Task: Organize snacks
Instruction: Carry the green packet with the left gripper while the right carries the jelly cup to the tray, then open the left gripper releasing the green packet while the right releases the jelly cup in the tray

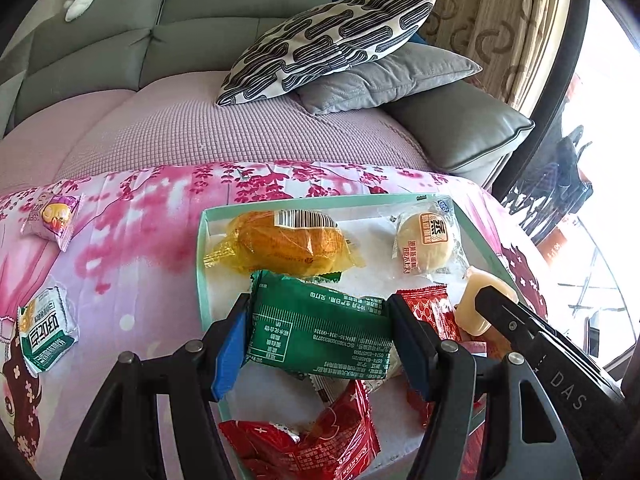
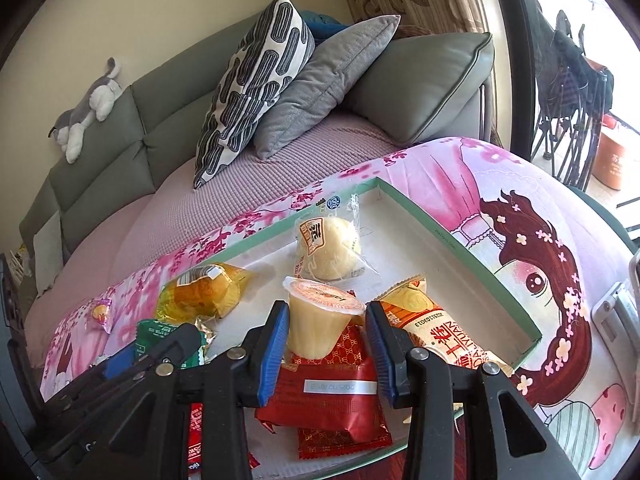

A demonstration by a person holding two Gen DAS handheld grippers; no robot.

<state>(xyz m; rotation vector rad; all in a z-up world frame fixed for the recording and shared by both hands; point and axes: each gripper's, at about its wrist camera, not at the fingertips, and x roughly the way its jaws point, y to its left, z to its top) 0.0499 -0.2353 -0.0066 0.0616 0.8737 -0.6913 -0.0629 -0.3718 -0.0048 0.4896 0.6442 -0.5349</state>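
Note:
A shallow tray with a mint-green rim (image 1: 202, 264) (image 2: 460, 240) lies on the pink flowered cloth. My left gripper (image 1: 320, 320) is shut on a green snack packet (image 1: 320, 336), held just above the tray's near part. My right gripper (image 2: 326, 312) is shut on a pale yellow jelly cup (image 2: 316, 328) (image 1: 470, 308) over red packets (image 2: 332, 392). In the tray lie a yellow wrapped bun (image 1: 288, 244) (image 2: 200, 292), a round pastry in clear wrap (image 1: 426, 246) (image 2: 330, 252), an orange-and-white long packet (image 2: 436, 332) and more red packets (image 1: 320, 440).
Two packets lie on the cloth left of the tray: a purple one (image 1: 52, 216) (image 2: 100, 312) and a green-and-white one (image 1: 46, 332). Behind the table stands a grey sofa (image 1: 100, 52) with a patterned pillow (image 1: 328, 44), a grey cushion (image 1: 388, 76) and a plush toy (image 2: 88, 108).

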